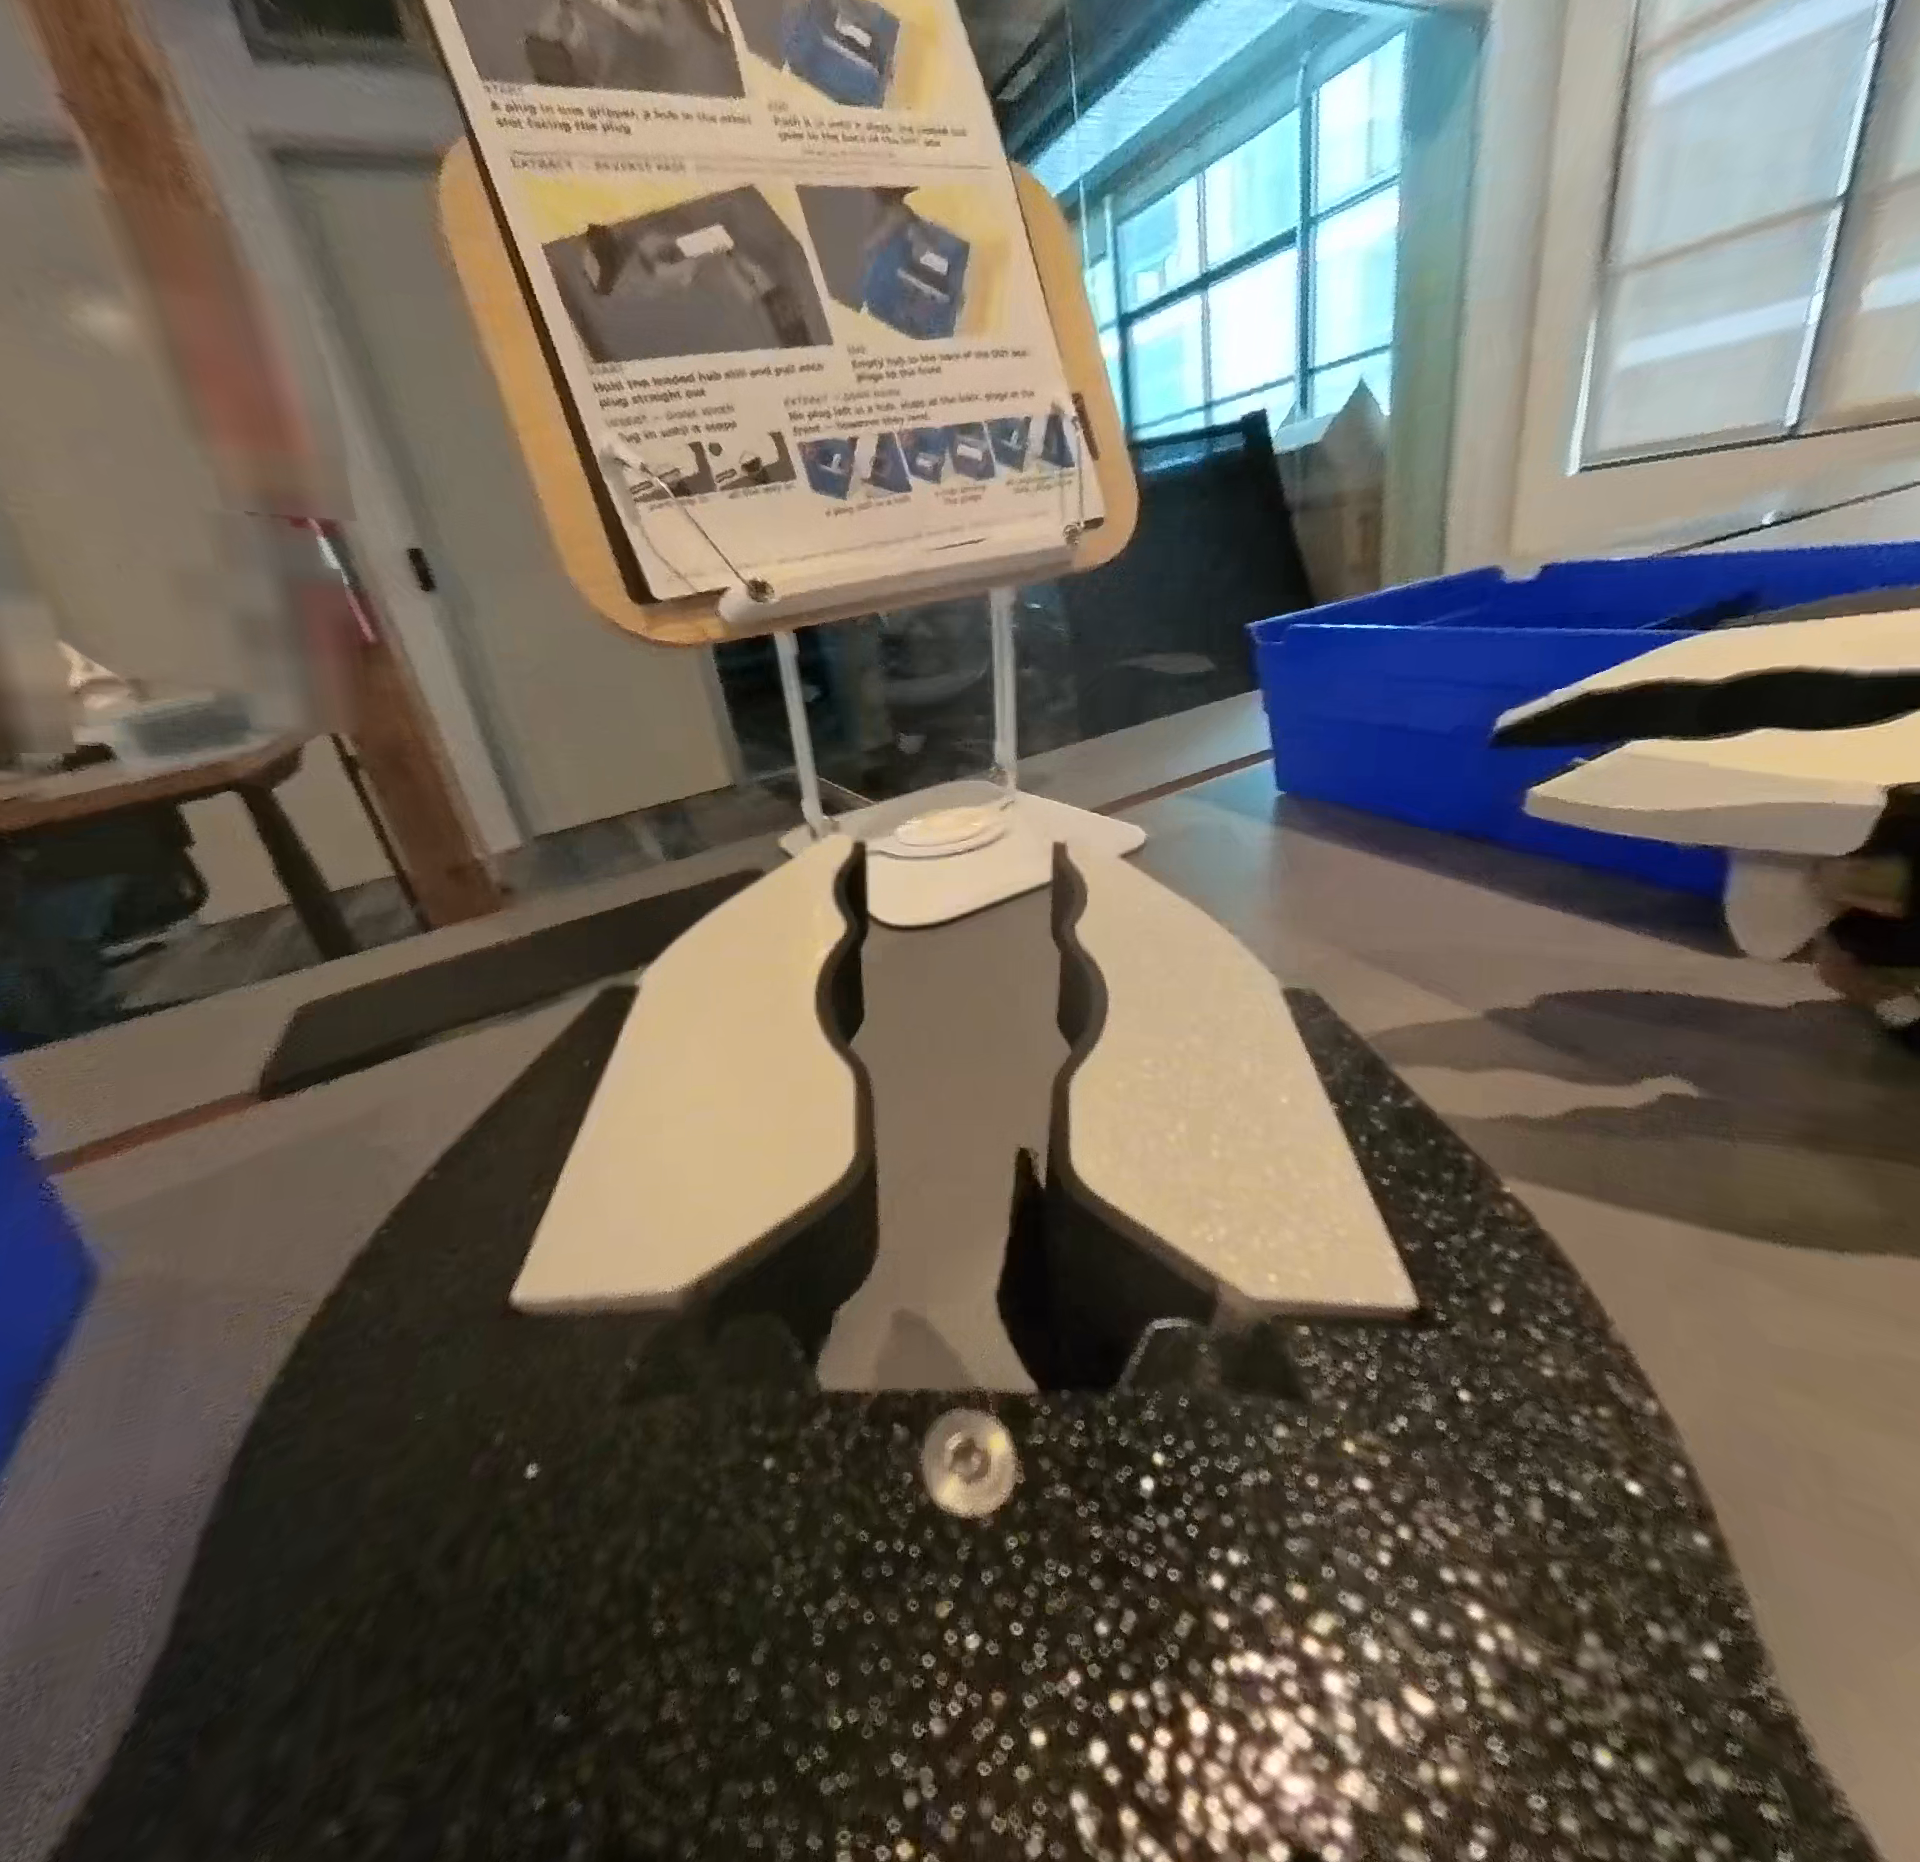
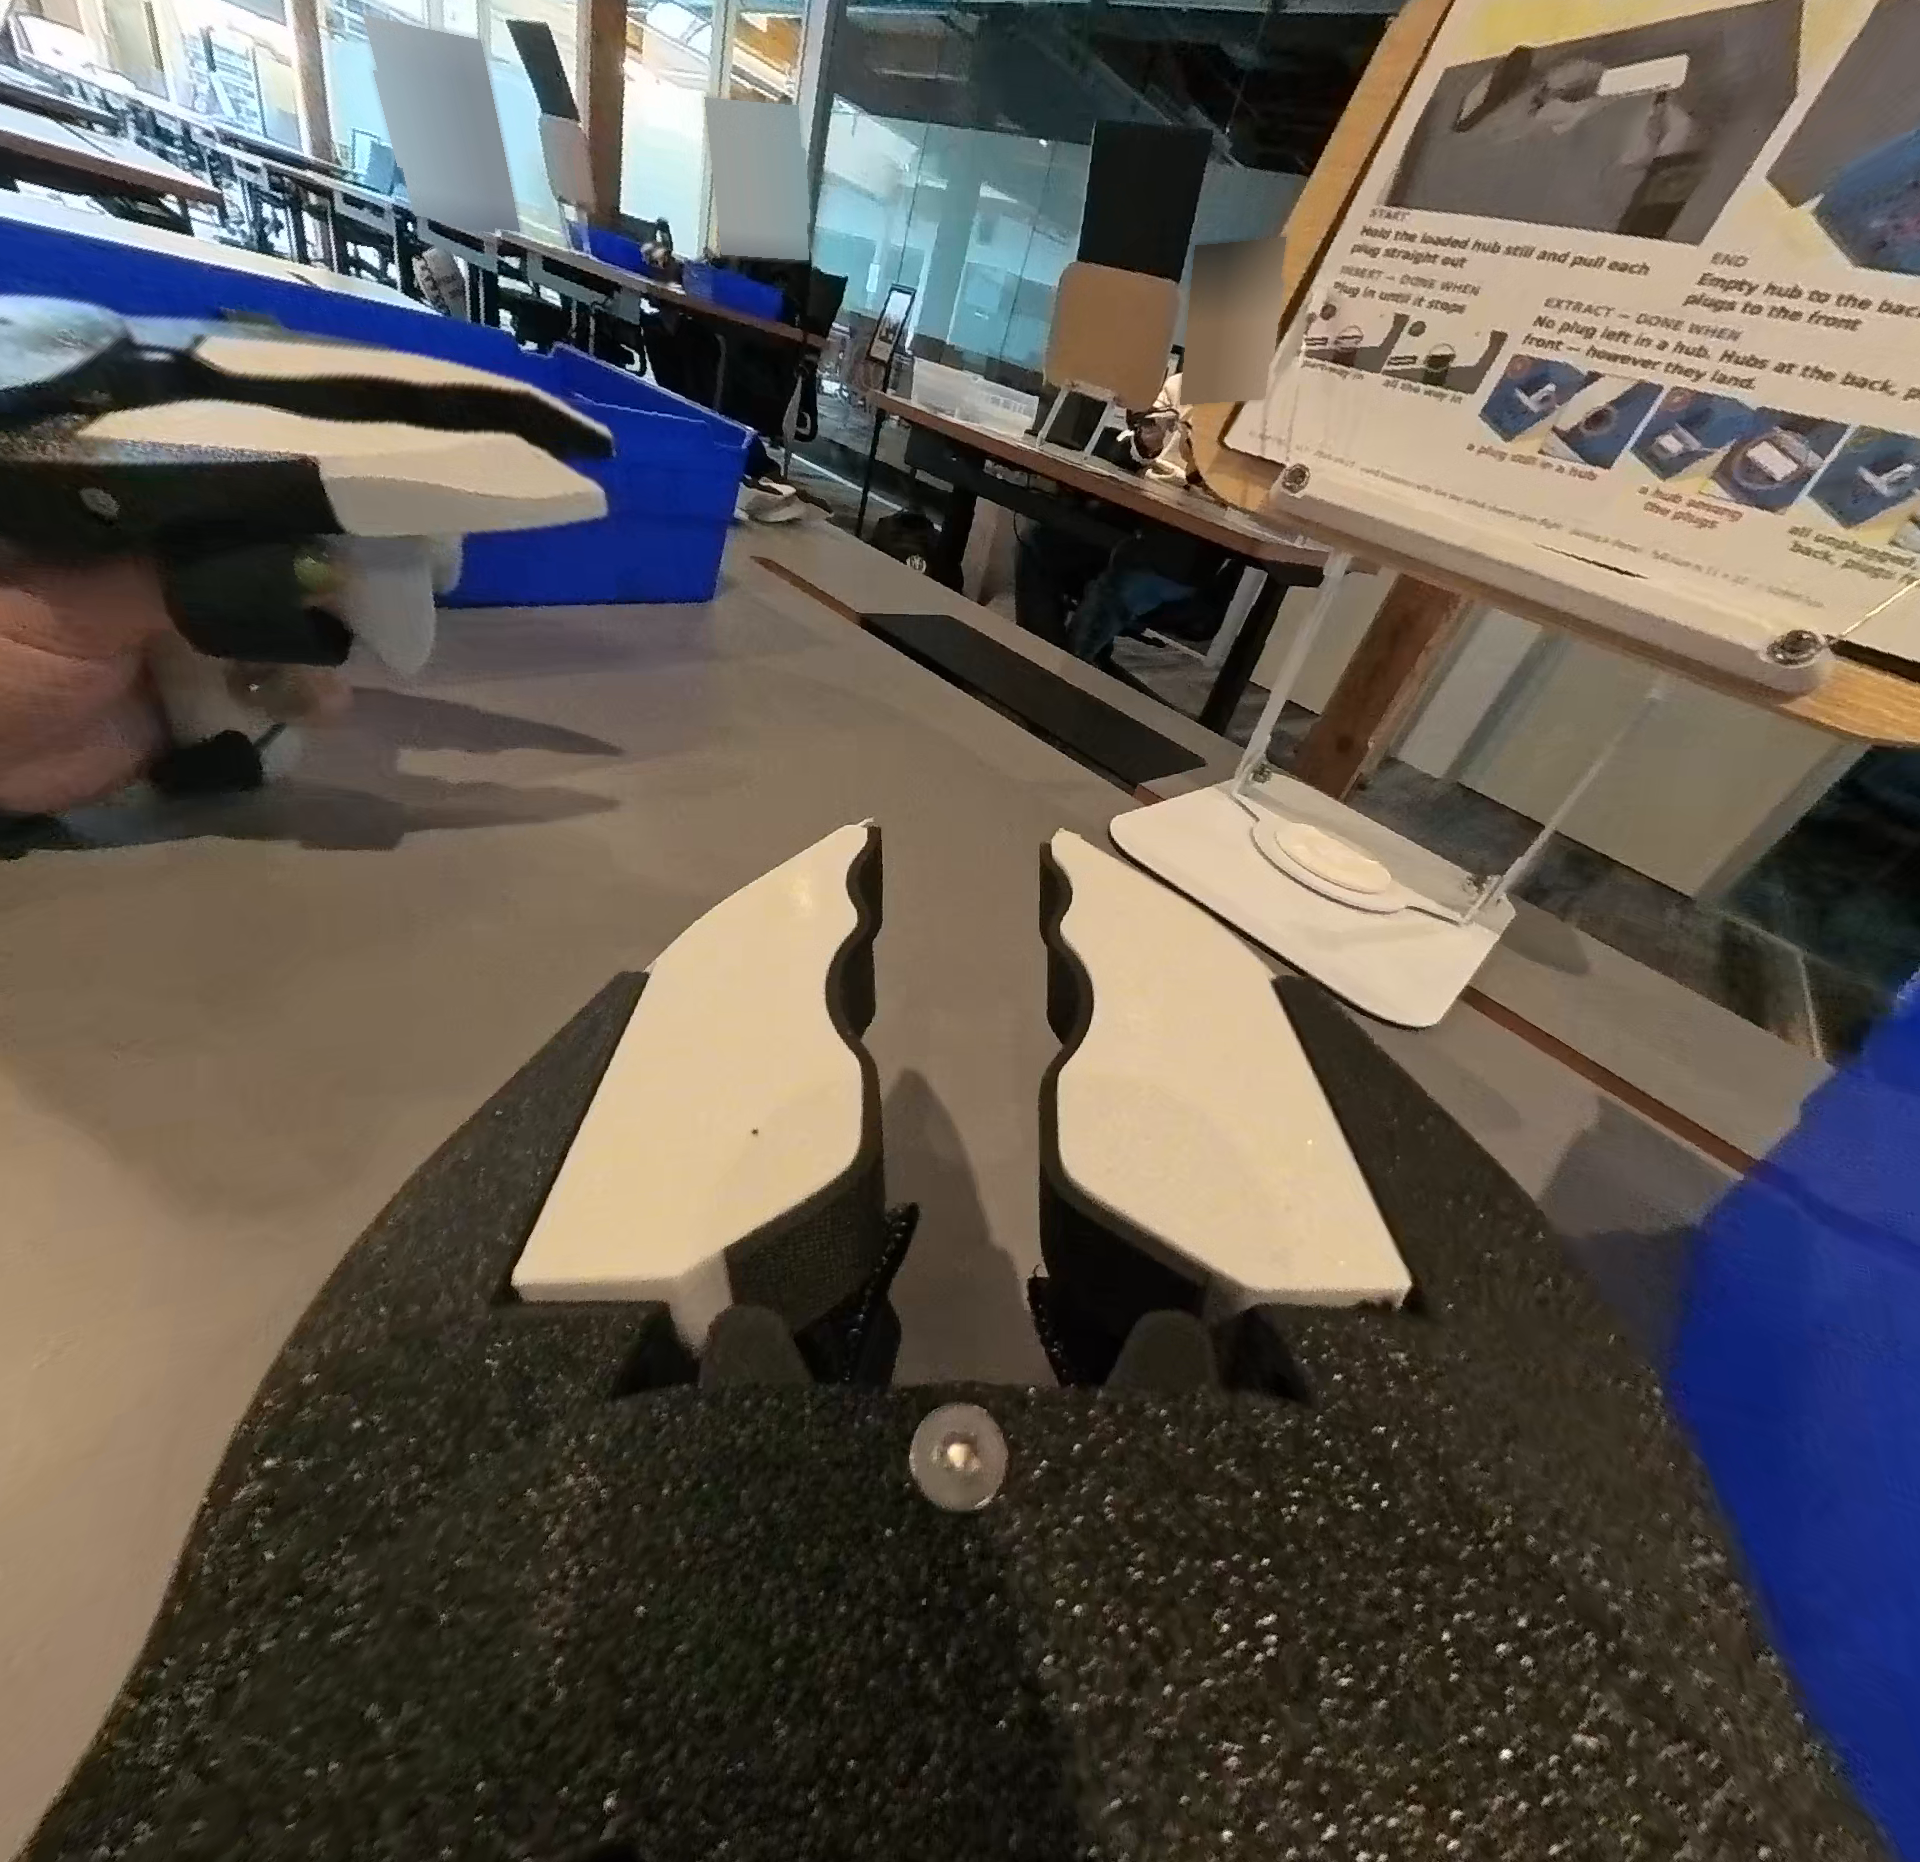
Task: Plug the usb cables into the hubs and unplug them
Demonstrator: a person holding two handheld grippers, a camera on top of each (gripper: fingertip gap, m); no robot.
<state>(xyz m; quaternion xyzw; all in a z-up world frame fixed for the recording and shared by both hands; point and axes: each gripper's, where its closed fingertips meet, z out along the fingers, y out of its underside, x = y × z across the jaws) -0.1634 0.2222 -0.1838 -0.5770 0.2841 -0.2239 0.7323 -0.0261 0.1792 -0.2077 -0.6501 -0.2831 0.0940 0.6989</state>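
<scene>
No usb cable or hub shows in either view. My left gripper [image 1: 956,862] is open and empty, held low over the grey table [image 1: 1403,898], pointing at the base of a sign stand. My right gripper [image 2: 961,846] is open and empty, also low over the table [image 2: 416,929]. The right gripper also shows at the right edge of the left wrist view [image 1: 1517,763], side-on, with a gap between its fingers. The left gripper shows at the left of the right wrist view [image 2: 597,467], held by a hand [image 2: 62,711].
A wooden board with an instruction sheet [image 1: 769,285] stands on a clear stand with a white base [image 1: 966,856], also in the right wrist view [image 2: 1320,908]. Blue bins sit at the right [image 1: 1382,742] and left [image 2: 582,524]. A black strip [image 2: 1039,700] lies near the table's far edge.
</scene>
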